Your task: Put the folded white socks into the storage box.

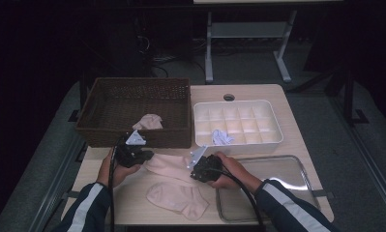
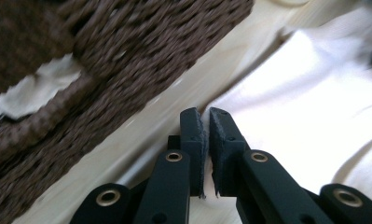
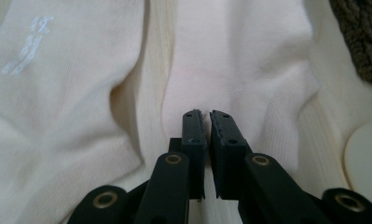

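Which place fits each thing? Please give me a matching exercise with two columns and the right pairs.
Things:
1. pink socks
2. wicker basket
3. white divided organizer
4. metal tray

Places:
A. far left of the table
B. near right corner
C. between the two grippers, on the table
D. far right, behind the tray

Pairs: 1-C, 2-A, 3-D, 4-B

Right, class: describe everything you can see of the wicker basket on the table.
The basket is rectangular, woven of dark brown wicker with a thick braided rim and low straight walls. It stands upright at the table's far left, beside the white tray. Inside, at its near wall, lies a crumpled pale sock. Another pale sock lies on the table just in front. The left tongs hover close to its near wall; whether they touch it is unclear.
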Motion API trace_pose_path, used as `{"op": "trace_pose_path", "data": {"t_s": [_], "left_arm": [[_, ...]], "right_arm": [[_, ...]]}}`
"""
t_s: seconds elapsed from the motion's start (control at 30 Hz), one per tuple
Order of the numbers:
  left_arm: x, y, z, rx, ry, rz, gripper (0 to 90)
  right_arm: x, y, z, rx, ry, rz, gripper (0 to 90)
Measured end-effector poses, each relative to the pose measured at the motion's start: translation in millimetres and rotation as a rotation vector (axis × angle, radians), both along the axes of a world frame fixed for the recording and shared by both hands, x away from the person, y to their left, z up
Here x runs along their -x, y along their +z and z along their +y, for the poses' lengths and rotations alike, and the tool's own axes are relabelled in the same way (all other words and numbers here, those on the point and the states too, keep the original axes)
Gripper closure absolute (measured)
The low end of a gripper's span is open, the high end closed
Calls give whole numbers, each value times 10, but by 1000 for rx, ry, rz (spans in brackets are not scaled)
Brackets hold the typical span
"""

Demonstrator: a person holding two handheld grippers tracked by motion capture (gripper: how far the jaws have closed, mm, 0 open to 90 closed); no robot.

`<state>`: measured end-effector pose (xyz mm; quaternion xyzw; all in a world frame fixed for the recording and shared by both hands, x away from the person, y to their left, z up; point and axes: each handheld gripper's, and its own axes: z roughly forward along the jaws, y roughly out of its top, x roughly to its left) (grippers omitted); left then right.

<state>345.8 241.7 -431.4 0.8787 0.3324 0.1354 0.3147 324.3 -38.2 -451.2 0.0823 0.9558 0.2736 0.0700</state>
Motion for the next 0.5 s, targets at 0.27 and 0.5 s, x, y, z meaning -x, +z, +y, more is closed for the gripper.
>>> {"op": "trace_pose_path", "data": {"t_s": [0.27, 0.5], "left_arm": [[49, -109, 46, -10, 29, 18, 587], [59, -229, -14, -21, 9, 47, 532]], "right_arm": [[-15, 76, -147, -51, -118, -35, 700], [-80, -4, -132, -72, -226, -17, 649]]}}
